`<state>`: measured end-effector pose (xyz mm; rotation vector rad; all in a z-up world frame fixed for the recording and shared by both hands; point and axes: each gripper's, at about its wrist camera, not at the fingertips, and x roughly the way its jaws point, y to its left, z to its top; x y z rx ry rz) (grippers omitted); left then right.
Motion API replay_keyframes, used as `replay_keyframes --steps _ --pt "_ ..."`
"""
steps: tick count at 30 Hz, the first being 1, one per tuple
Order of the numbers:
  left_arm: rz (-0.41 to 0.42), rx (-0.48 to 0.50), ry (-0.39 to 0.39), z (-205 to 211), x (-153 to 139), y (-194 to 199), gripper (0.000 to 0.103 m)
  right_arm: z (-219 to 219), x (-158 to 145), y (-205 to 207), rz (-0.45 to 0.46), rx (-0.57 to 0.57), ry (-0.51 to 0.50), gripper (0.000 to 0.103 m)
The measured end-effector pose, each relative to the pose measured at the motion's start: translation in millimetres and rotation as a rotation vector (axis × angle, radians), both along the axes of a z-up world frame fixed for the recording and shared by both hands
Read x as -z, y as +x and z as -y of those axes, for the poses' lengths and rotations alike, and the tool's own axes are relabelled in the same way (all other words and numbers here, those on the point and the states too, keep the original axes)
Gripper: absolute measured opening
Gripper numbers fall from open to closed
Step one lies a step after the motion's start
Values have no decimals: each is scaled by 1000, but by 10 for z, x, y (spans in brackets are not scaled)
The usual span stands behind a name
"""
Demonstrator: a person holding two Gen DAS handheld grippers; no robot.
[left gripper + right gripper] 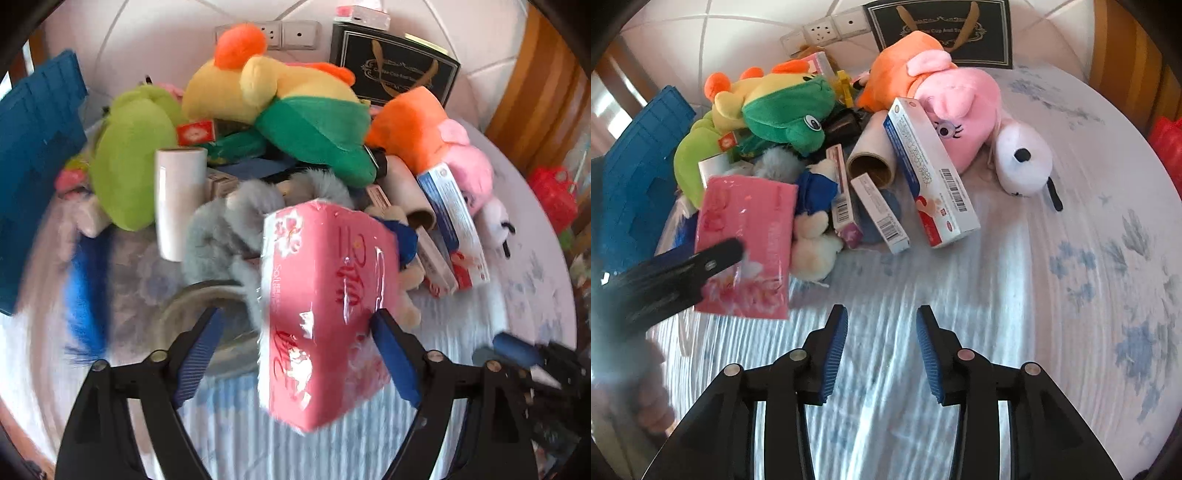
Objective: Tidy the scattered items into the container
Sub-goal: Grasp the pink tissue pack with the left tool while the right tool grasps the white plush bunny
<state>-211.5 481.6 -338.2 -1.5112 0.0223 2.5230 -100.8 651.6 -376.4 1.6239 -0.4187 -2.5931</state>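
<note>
A pink tissue pack [325, 295] stands tilted between the fingers of my left gripper [297, 314]. Its right side lies against the right pad, and a gap shows between it and the left pad, so the jaws stand open around it. From the right wrist view the pink tissue pack [746, 236] sits at the near edge of the pile, with a left finger [716, 254] across it. The blue crate [37, 155] [639, 173] stands at the left. My right gripper [882, 310] is open over bare tablecloth with nothing in it.
The pile holds a green and yellow frog plush [775, 107], a pink pig plush [956, 110], a white roll [177, 199], a cardboard tube [871, 158] and several boxes [931, 173]. A black gift bag [942, 29] leans on the tiled wall. A hand [635, 391] shows at lower left.
</note>
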Motion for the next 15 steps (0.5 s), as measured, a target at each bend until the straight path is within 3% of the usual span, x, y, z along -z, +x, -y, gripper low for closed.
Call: replay_keyframes --steps 1,3,11,15 --pt "21 0 23 -7 50 -22 84 -21 -19 8 -6 -4 6 39" --pt "39 -14 64 15 78 38 73 -36 -63 -4 -24 -15 7 39" --pt "12 -93 -72 444 9 472 71 235 -165 -386 -66 -142 -2 39" --pt "39 -103 -43 657 -21 617 71 537 -135 -363 -63 -208 -31 39"
